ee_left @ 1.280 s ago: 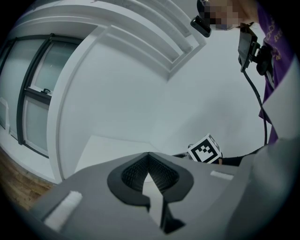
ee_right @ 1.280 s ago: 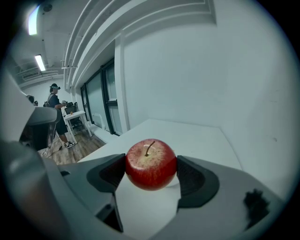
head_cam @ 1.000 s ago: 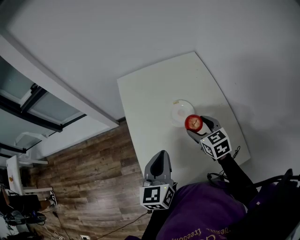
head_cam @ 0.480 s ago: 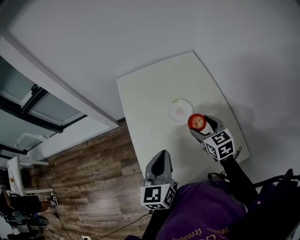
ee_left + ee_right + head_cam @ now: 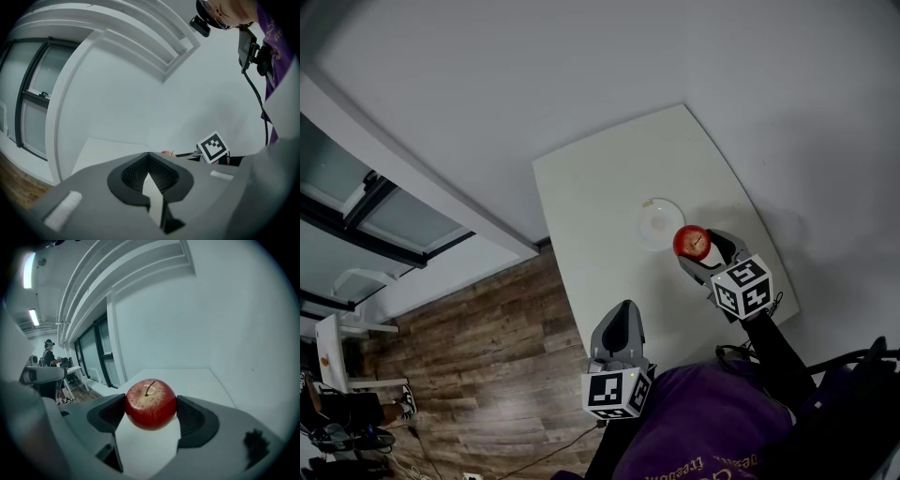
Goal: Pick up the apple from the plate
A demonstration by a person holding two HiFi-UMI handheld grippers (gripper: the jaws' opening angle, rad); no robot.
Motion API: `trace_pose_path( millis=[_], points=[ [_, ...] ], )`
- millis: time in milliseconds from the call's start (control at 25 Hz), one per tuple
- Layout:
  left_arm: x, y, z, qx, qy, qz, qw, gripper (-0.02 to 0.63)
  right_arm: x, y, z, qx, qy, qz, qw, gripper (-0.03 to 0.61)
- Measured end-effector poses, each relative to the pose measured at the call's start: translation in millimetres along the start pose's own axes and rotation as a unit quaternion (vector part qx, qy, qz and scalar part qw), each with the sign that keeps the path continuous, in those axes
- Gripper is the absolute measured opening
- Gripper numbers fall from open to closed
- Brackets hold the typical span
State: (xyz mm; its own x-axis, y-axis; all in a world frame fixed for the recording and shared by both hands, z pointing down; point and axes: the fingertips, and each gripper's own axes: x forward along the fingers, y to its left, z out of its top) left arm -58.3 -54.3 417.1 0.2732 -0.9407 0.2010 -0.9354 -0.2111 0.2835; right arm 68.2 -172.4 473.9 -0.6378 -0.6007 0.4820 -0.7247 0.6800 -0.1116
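While the white worktop [image 5: 609,206] is being used to carry the task's things, the left gripper [image 5: 621,328] is being held low at its near edge, jaws pressed together on nothing, seemingly so that it is parked out of the way. The right gripper [image 5: 701,251] is being held just beside the near rim of the small plate [image 5: 654,221], its jaws being clamped on opposite flanks of the red apple [image 5: 150,403], stem upward, probably so that it is not rolling out. The apple is being carried clear of the plate, worktop showing beneath it, so the lift is being judged essentially done.
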Motion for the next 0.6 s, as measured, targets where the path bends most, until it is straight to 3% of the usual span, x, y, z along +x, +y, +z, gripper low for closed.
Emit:
trace_pose_path(
  millis=[600],
  points=[
    [0.1, 2.1, 0.6, -0.002, -0.002, 0.001, 1.0000, 0.008, 0.1, -2.8, 1.4, 0.005, -0.005, -0.005, 1.000, 0.339]
  ],
)
